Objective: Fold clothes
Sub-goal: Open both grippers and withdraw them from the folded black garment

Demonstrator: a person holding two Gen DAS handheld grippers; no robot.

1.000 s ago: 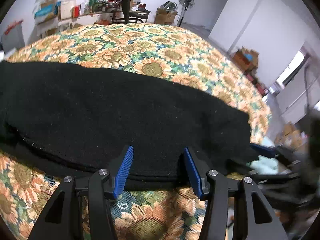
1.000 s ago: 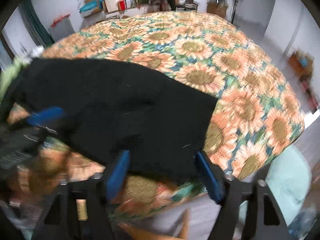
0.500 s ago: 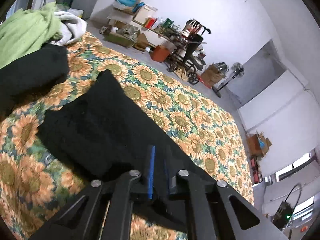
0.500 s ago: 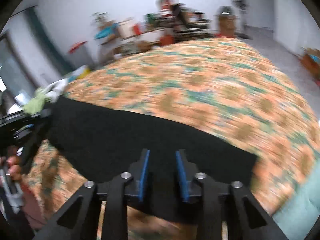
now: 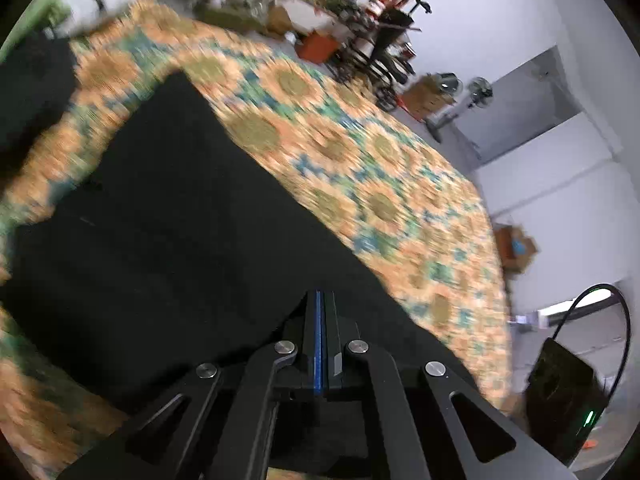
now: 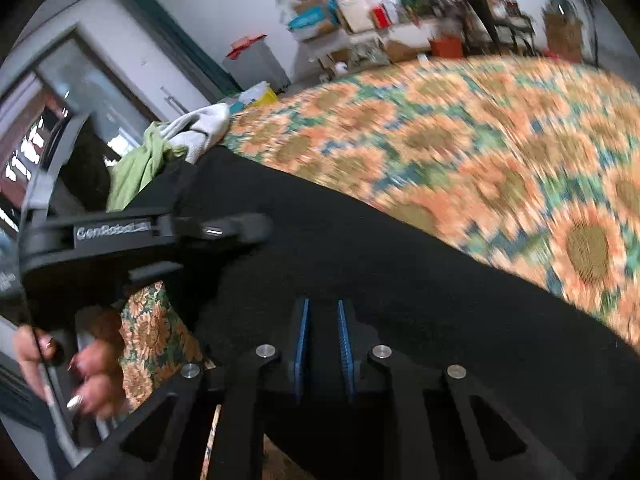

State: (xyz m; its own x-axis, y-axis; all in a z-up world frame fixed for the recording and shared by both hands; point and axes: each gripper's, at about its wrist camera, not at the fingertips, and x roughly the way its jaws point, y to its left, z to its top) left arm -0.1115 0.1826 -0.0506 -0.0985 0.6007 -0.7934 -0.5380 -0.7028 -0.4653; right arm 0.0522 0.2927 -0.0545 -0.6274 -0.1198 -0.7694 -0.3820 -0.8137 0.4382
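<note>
A black garment lies spread over the sunflower bedspread. In the left wrist view my left gripper is shut, its blue pads pressed together on the garment's near edge. In the right wrist view the same black garment runs across the bedspread. There my right gripper has its jaws closing, with a thick fold of the black cloth filling the narrow gap between the pads. The left tool's black body and the hand holding it show at the left.
A pile of green and white clothes sits at the bed's far left corner. Cluttered shelves and boxes line the back wall. A black box with a cable is off the bed's right side.
Both grippers went from wide open at the garment's near hem to closed on it. Both views have swung sideways, and the black cloth now lies diagonally across them.
</note>
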